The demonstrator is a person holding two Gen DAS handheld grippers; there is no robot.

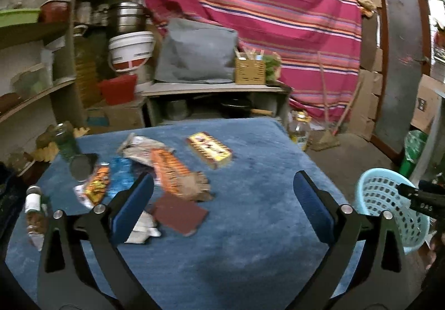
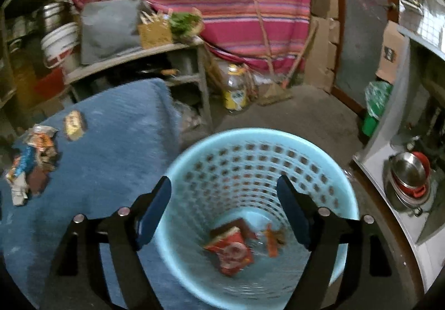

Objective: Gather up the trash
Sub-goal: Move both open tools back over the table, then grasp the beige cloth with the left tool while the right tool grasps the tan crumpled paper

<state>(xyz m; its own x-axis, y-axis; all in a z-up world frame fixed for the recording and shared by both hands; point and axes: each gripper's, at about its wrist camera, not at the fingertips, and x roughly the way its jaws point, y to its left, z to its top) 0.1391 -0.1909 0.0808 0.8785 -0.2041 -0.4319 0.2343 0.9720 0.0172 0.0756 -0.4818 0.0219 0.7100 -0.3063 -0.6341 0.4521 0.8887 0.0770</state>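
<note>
- The left gripper (image 1: 222, 204) hangs wide open over the blue table (image 1: 250, 226), holding nothing.
- The right gripper (image 2: 224, 212) is also spread wide and empty, above the bin (image 2: 278, 140) at lower centre, where a red packet (image 2: 230, 251) lies.
- Trash sits centre-left in the left view: an orange wrapper (image 1: 169, 171), a brown card (image 1: 180, 215), a yellow box (image 1: 210, 149).
- The wrappers look light, crinkly and slippery; pinch a raised fold. The box looks stiff; grip its long sides.

Crumpled wrappers (image 1: 167, 168), a yellow box (image 1: 210, 149) and a brown card (image 1: 179, 215) lie scattered on the blue bench (image 1: 250, 226). A red packet (image 2: 230, 250) lies inside the light-blue basket (image 2: 328, 159).
</note>
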